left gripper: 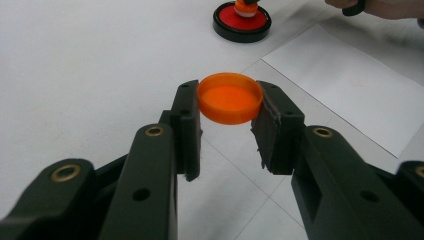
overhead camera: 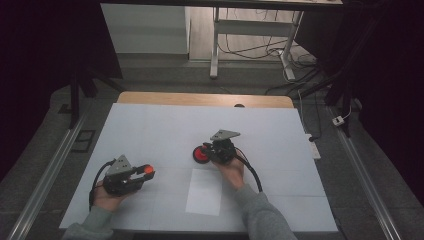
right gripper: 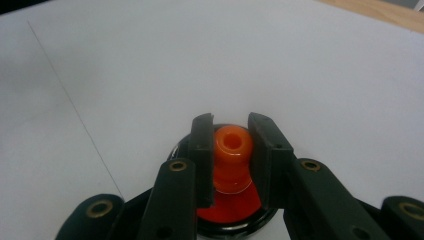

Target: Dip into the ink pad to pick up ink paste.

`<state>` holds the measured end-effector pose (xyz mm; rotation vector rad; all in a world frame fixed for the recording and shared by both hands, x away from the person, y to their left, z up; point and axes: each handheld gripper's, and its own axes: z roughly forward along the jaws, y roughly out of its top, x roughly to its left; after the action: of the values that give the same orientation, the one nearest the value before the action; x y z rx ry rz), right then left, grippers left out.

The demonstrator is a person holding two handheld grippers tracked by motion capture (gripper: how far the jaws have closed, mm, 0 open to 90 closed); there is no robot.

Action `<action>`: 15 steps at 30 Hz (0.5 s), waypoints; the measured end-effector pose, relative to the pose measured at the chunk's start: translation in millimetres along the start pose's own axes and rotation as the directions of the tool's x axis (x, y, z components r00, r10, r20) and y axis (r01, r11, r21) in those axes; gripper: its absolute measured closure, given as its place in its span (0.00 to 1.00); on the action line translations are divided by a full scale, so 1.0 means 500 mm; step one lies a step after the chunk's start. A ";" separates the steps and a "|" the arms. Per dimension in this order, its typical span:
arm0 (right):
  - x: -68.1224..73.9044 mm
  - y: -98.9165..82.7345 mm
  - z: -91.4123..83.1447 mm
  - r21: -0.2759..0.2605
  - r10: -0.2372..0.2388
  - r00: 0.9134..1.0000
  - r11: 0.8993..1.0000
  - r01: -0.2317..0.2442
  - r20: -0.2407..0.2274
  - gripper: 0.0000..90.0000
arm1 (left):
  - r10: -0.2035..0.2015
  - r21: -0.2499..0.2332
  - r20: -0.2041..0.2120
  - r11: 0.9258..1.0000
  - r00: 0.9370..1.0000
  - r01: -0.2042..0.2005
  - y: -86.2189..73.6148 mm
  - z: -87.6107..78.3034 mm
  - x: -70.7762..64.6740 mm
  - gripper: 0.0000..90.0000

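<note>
Left gripper [left gripper: 230, 127]: its jaws are clamped on the rim of an orange cap [left gripper: 230, 97], held level between the pads, above the white table cover [left gripper: 75, 60].
Right gripper [right gripper: 229, 165]: closed around the waisted neck of an orange stamp [right gripper: 231, 160], one pad on each side of it; the stamp's foot sits on the red pad below.
Ink pad [overhead camera: 202, 154]: a round black tray with a red centre, directly under the right gripper's tips, well ahead of the left gripper.
Paper sheet [overhead camera: 205, 191]: lies flat on the table cover, between the two hands, nearer the person than the ink pad.
Step in hand: probably inking the uncapped stamp on the pad.
Next move: likely lift the stamp straight up and carry it back over the sheet, then press down squarely; the cap stays gripped aside for recapping.
</note>
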<state>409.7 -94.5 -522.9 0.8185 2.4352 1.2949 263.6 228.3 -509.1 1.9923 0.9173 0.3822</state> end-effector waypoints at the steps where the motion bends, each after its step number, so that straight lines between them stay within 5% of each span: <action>1: 0.001 -0.003 0.002 -0.011 0.006 1.000 1.000 -0.006 -0.001 0.81 | 0.000 0.000 0.000 1.000 1.000 0.000 0.000 0.000 0.000 0.72; 15: 0.016 -0.005 0.001 -0.001 -0.035 0.998 0.999 0.035 0.049 0.81 | 0.002 0.002 -0.005 1.000 1.000 -0.002 0.000 0.000 -0.003 0.72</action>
<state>402.7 -90.5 -525.1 0.7942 2.3994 1.2493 262.4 227.1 -508.9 1.9955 0.9191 0.3873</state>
